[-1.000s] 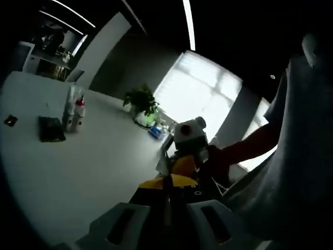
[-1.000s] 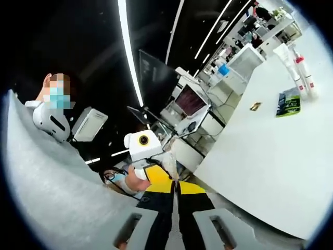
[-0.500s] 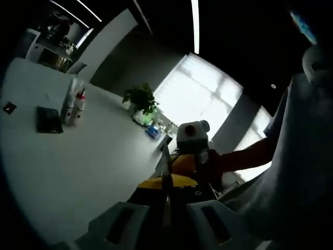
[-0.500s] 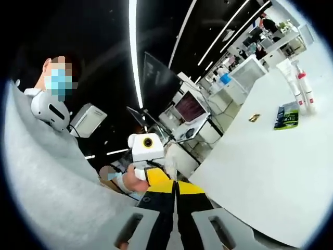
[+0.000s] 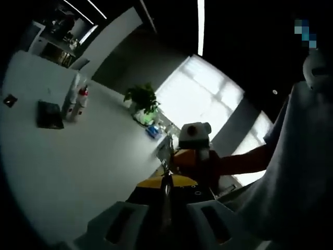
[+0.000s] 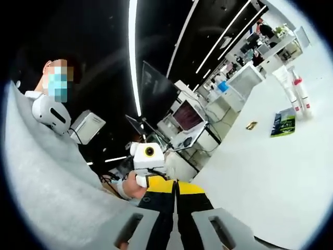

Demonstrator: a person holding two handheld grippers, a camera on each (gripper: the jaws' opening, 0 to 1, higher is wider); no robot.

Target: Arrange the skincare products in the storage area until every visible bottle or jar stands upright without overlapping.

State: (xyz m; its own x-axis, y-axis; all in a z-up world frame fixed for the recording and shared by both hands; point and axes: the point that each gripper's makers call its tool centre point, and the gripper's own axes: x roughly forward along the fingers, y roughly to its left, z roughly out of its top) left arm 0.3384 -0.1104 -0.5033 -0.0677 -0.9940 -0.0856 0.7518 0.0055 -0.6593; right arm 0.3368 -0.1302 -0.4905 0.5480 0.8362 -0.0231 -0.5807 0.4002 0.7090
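Far off on the white table (image 5: 78, 166) stand a white tube (image 5: 72, 98) and a red-capped white bottle (image 5: 80, 102), both upright and close together. The right gripper view has the same tube (image 6: 285, 86) and bottle (image 6: 302, 94). A dark flat packet (image 5: 49, 114), green-printed (image 6: 282, 123), lies beside them. My left gripper (image 5: 166, 181) is shut with nothing in it, held in the air well short of the table. My right gripper (image 6: 176, 183) is shut on nothing too, off the table's near edge.
A small dark item (image 5: 9, 100) (image 6: 251, 125) lies left of the packet. A potted plant (image 5: 141, 99) and a blue thing (image 5: 152, 131) sit at the table's far end. A person's grey top (image 6: 47, 192) and orange sleeve (image 5: 239, 161) are close. Desks with monitors (image 6: 190, 112) stand behind.
Both views have drifted a little with the hands. The bottles, packet and small item have not moved on the table, and both grippers stay shut.
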